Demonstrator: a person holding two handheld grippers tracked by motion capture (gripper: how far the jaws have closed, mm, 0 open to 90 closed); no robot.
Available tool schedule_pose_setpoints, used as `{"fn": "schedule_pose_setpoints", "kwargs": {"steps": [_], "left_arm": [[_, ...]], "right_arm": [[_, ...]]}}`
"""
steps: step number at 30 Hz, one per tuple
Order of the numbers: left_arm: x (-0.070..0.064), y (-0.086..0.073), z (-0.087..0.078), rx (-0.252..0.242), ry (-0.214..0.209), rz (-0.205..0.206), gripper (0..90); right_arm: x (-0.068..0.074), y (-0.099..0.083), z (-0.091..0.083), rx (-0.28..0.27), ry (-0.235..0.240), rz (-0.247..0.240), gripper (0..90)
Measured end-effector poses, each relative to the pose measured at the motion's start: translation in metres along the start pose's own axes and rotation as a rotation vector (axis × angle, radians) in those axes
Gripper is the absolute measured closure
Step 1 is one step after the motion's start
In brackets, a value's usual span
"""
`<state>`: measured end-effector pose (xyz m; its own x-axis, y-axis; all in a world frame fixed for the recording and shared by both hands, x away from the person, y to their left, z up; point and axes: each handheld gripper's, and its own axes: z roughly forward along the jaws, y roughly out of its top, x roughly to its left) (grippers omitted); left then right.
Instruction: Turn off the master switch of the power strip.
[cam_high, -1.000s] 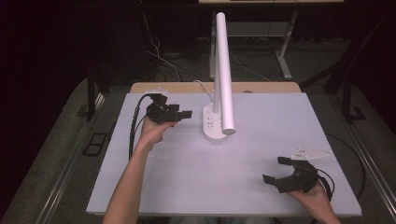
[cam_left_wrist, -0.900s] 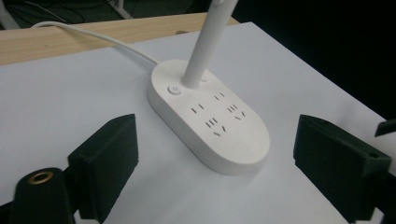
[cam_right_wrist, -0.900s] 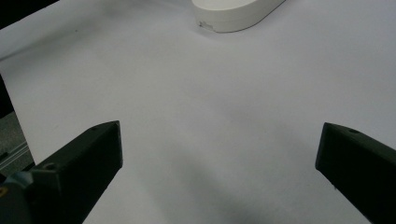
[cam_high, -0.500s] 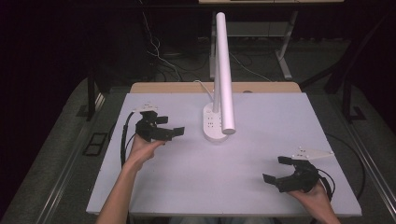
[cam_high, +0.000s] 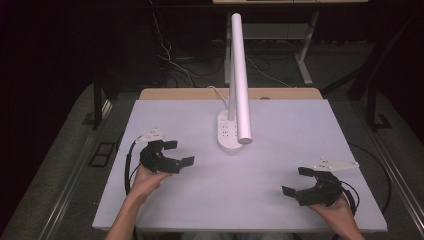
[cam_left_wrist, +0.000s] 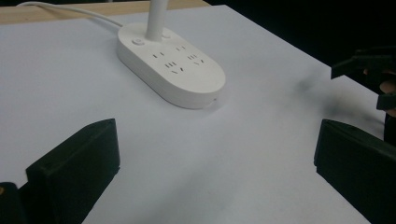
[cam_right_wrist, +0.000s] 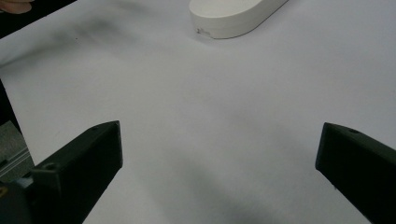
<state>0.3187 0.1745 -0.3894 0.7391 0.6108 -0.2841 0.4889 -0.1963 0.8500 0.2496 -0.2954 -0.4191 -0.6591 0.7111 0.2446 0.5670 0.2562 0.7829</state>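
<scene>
The lamp base (cam_high: 229, 134) stands at the table (cam_high: 300, 130) centre-rear; the left claw (cam_high: 179, 153), jaws apart, sits near its left; the right claw (cam_high: 297, 181), jaws apart, rests front-right, well apart.

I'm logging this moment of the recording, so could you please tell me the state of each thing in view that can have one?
Left gripper: open, empty, held low over the table, aimed at the lamp base.
Right gripper: open, empty, near the table's front right corner.
Desk lamp: upright, arm leaning forward over the table; whether it is lit cannot be told.
Lamp base: flat on the table, sockets empty, its cord runs off the back.
</scene>
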Motion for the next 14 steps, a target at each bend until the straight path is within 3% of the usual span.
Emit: {"fn": "schedule_pose_setpoints", "kwargs": {"steps": [3,14], "left_arm": [[-0.006,-0.008,-0.003,0.0,-0.003,0.014,0.0],[-0.024,-0.04,-0.007,-0.005,-0.017,0.004,0.6]], "right_arm": [[0.0,0.0,0.0,0.0,0.0,-0.002,0.0],[0.002,0.0,0.0,-0.011,0.003,0.004,0.0]]}}
